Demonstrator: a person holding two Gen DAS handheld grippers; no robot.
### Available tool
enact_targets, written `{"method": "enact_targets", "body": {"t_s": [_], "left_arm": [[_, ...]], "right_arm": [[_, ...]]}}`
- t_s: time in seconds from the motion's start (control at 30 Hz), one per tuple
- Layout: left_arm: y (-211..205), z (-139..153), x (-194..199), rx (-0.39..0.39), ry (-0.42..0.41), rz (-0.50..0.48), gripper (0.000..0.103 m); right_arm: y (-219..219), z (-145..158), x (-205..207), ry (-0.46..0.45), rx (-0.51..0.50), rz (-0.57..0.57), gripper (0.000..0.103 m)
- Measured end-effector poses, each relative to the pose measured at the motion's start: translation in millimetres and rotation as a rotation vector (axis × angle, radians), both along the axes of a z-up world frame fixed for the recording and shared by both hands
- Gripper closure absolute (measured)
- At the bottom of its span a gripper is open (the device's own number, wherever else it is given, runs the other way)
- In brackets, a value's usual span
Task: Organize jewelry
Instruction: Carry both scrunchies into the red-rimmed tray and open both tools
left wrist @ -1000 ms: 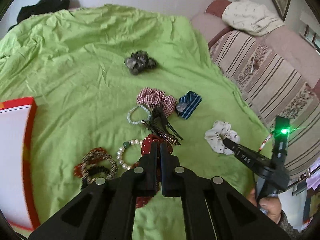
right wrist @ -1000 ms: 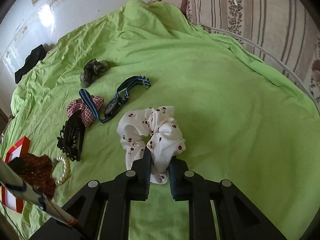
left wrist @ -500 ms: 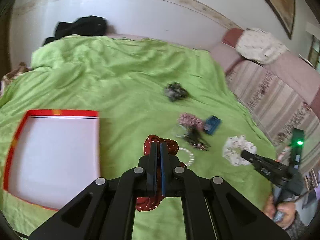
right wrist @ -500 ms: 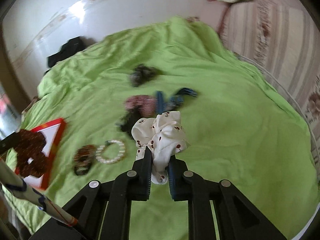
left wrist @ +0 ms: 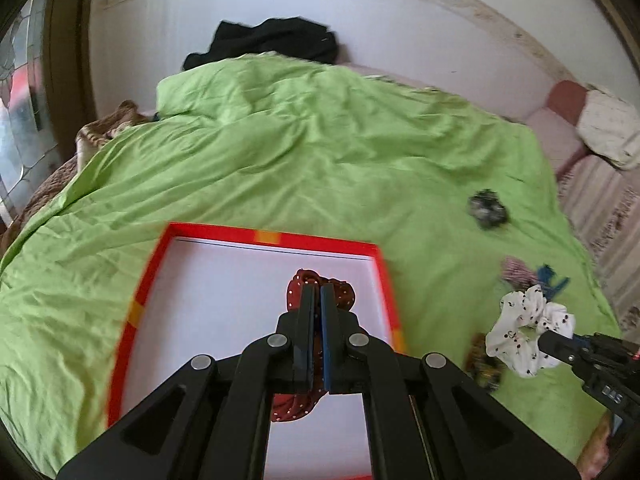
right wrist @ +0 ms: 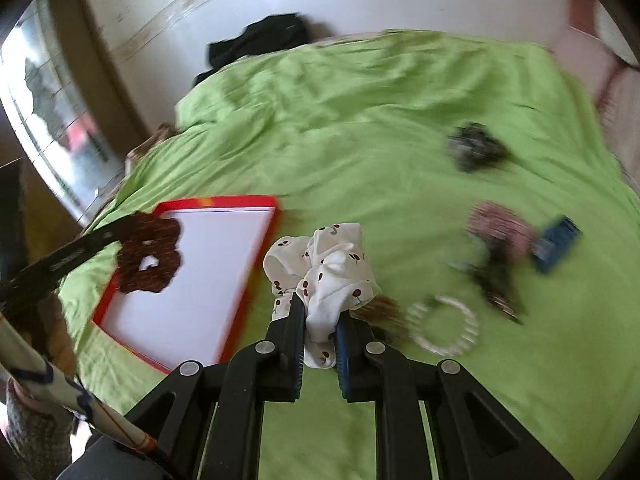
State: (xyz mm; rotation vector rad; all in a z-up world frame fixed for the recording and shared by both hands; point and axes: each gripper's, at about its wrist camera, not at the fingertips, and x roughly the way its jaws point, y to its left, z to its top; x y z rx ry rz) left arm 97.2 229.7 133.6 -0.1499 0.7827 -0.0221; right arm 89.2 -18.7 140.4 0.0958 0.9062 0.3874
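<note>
Through my left wrist view, my left claw [left wrist: 316, 300] has its jaws pressed nearly together on a dark red scrunchie [left wrist: 340, 294] with small white dots — the fabric bulges out past the tips and hangs below the fingers. Right under and ahead of that claw lies a white tray with a red rim [left wrist: 154, 268] on the green bedcover [left wrist: 280, 152]. Off to the right of the claw, my right claw [left wrist: 550, 346] comes in from the edge, carrying a white scrunchie [left wrist: 524, 332] with dark spots. Beyond it on the cover lie a dark scrunchie [left wrist: 486, 208], a checked pink one [left wrist: 516, 272] and something blue [left wrist: 552, 280], all blurred. Through my right wrist view, the right claw [right wrist: 318, 312] is clamped on the white scrunchie [right wrist: 324, 264], printed with cherries, a fold of cloth pinched between the fingers and the rest billowing above the tips. To its left sits the tray [right wrist: 256, 272], and over the tray's near corner my left claw holds the red scrunchie [right wrist: 148, 252] — only the claw's side shows here. To the right of the claw a pearl bracelet [right wrist: 444, 324] lies on the bedcover [right wrist: 380, 120], beside blurred dark clips [right wrist: 496, 280].
</note>
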Motion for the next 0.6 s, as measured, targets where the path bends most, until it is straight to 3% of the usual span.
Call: {"method": "enact_targets", "body": {"t_s": [0.3, 0.43, 0.6], "left_arm": [[67, -22, 57, 0.087, 0.044, 0.117, 0.101], [95, -42, 85, 0.094, 0.082, 0.172, 0.101], [119, -65, 108, 0.06, 0.12, 0.208, 0.1]], "right_arm": [[108, -20, 75, 0.066, -0.001, 0.139, 0.089], [142, -43, 108, 0.097, -0.036, 0.149, 0.089], [154, -71, 134, 0.142, -0.063, 0.131, 0.089]]}}
